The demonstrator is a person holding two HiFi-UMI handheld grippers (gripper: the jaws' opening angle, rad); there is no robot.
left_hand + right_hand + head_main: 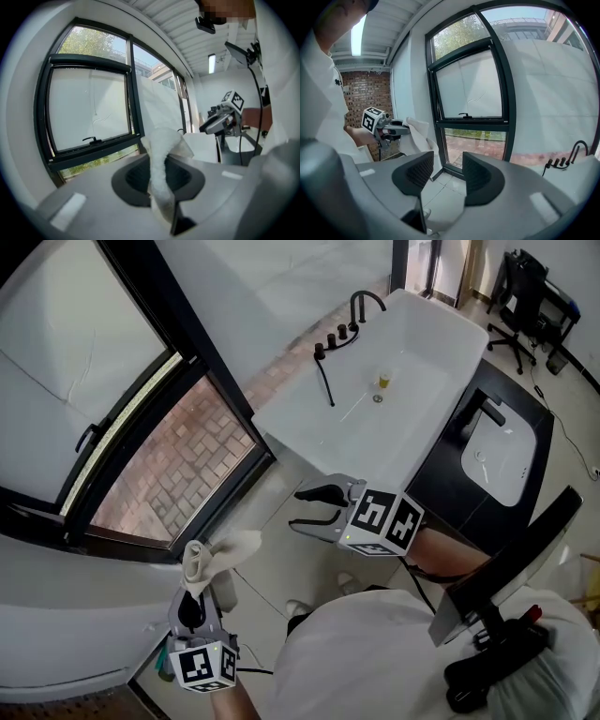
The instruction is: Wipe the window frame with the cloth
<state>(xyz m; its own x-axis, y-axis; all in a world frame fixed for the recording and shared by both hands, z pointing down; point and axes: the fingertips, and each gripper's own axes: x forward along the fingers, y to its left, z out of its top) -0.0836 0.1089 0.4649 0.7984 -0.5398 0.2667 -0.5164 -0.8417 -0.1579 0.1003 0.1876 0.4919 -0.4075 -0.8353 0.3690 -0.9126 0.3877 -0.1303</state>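
Note:
The black window frame [155, 395] runs along the left of the head view, its lower sash tilted open over a brick-paved outside. My left gripper [195, 585] is low at the bottom left, just short of the frame's lower corner, shut on a white cloth [225, 551] that bunches out past its tips. In the left gripper view the cloth [161, 145] stands pinched between the jaws, with the frame [93, 150] behind it. My right gripper [302, 508] hangs open and empty, to the right of the frame. Its own view shows the frame [471, 123] ahead and the cloth [419, 133] at the left.
A white bathtub [281, 418] with a black faucet [361, 306] fills the middle, close behind the right gripper. A small yellow item [383, 381] stands inside it. A basin [497, 456] in a dark counter is at the right, an office chair [525, 296] beyond.

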